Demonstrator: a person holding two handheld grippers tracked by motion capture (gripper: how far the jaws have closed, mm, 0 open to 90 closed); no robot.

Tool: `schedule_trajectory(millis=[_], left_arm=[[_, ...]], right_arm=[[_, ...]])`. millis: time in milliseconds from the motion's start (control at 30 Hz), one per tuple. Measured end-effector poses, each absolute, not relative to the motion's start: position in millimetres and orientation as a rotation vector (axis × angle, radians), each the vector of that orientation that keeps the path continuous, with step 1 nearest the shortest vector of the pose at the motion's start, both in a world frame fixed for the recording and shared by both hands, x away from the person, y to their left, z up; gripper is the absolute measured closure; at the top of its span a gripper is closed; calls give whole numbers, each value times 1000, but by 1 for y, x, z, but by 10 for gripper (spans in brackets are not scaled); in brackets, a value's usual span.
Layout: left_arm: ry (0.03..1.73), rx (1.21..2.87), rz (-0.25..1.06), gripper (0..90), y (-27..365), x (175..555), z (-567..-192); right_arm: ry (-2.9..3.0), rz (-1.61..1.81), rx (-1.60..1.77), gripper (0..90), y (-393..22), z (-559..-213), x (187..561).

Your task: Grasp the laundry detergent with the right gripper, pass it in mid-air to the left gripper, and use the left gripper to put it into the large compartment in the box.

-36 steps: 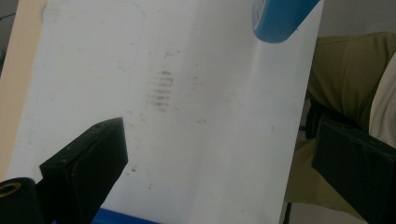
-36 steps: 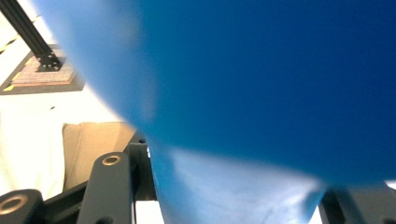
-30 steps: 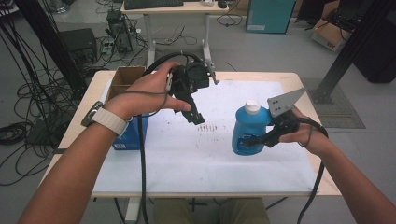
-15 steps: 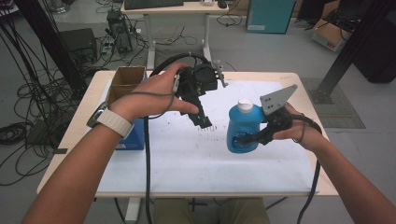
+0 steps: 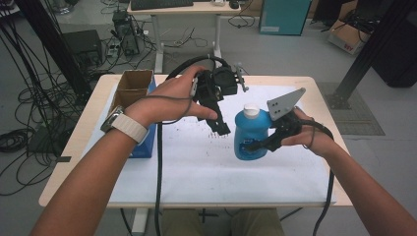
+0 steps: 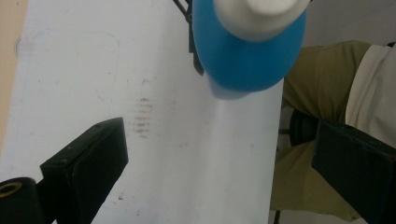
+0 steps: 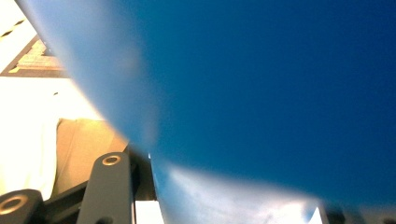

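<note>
Right claw (image 5: 255, 145) is clamping the blue bottle (image 5: 249, 132) by its lower body, holding it upright over the white sheet (image 5: 206, 167) on the desk (image 5: 93, 132), white cap (image 5: 251, 109) on top. Left claw (image 5: 222, 129) is hanging just beside the bottle on its cardboard-box side, jaws spread wide with nothing between them; in the left gripper view the bottle (image 6: 247, 51) is sitting beyond the jaws. Cardboard box (image 5: 132, 88) is sitting well apart from the bottle, at the sheet's edge.
</note>
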State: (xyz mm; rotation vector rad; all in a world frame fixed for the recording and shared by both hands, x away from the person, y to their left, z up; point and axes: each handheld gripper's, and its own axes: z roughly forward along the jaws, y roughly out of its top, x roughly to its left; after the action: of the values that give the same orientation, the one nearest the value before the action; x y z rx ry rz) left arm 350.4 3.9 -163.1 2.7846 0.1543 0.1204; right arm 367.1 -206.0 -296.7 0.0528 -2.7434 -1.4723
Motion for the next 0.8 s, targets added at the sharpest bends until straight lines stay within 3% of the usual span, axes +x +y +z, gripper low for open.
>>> schedule_trajectory(millis=[800], left_arm=[[118,2804,93,41,-8,350,-167]], right_arm=[[-2755,-1424,88,425,-184,-306,369]])
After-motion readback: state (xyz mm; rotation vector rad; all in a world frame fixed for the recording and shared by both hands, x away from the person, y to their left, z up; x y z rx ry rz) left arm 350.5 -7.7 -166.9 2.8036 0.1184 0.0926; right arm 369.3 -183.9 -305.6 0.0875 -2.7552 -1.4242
